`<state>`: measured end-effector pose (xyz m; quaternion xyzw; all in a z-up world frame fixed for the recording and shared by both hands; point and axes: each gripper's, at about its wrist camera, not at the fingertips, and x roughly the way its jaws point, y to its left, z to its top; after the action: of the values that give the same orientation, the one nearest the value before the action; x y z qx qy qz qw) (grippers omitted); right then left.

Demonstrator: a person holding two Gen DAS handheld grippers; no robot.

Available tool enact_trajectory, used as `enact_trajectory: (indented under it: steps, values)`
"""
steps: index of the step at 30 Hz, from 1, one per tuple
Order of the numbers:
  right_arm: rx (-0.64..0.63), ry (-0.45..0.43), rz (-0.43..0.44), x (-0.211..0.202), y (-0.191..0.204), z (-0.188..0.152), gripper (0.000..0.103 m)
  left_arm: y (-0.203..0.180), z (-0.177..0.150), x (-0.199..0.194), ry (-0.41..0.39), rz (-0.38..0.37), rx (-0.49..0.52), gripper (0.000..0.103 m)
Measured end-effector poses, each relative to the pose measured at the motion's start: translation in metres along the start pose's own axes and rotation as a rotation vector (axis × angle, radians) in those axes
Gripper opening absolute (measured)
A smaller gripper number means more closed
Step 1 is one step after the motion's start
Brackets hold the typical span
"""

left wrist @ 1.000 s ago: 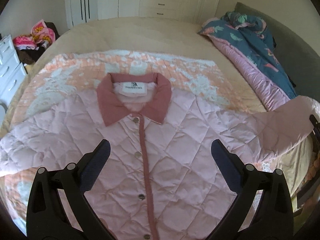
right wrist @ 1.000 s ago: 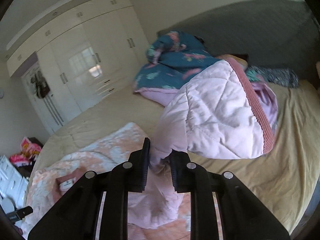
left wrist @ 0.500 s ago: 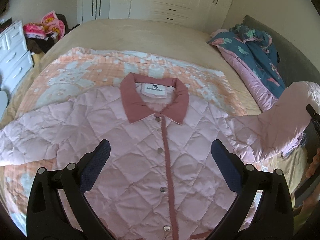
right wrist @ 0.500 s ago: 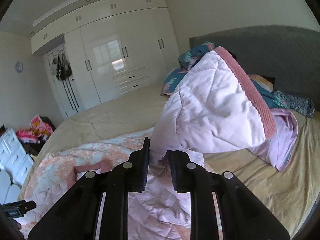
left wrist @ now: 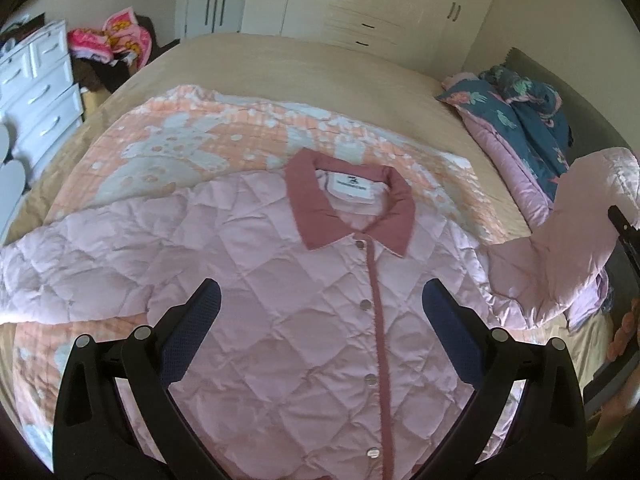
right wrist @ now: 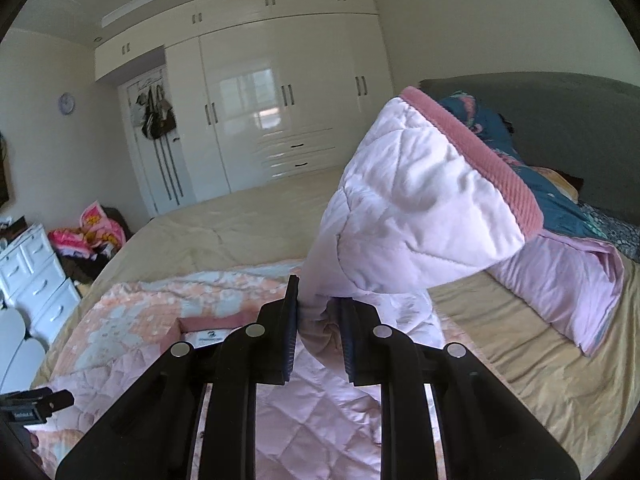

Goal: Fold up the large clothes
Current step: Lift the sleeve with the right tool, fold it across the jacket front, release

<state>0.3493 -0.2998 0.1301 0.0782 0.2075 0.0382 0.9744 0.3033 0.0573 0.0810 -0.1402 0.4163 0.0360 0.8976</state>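
Both wrist views face the wardrobe (left wrist: pixel 360 4), sharing the bed (right wrist: pixel 248 220)

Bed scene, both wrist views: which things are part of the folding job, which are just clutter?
In the job:
- pink quilted jacket, spread on the bed
- its sleeve, lifted by the right gripper
- left gripper, jaws open above the jacket front

Lying about:
- peach floral blanket under the jacket
- blue patterned quilt
- white drawers
- wardrobe
- pink clothes heap
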Motion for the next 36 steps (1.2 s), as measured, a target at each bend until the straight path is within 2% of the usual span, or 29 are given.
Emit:
enact_trajectory:
  steps: [5,8,22,36]
  values:
    - [-0.025,0.013,0.033,0.007,0.029,-0.003,0.018,0.019,0.000,0.003,0.009,0.004,-0.027,0.095]
    - [-0.038,0.019,0.052,0.012,0.043,-0.006,0.018,0.029,-0.001,0.004,0.034,-0.041,-0.063,0.095]
    - [-0.117,0.057,0.147,0.039,0.109,-0.026,0.018,0.050,0.009,0.009,0.017,-0.071,-0.101,0.095]
    - [-0.184,0.126,0.279,0.065,0.175,-0.074,0.015,0.090,0.010,0.026,0.030,-0.086,-0.197,0.095]
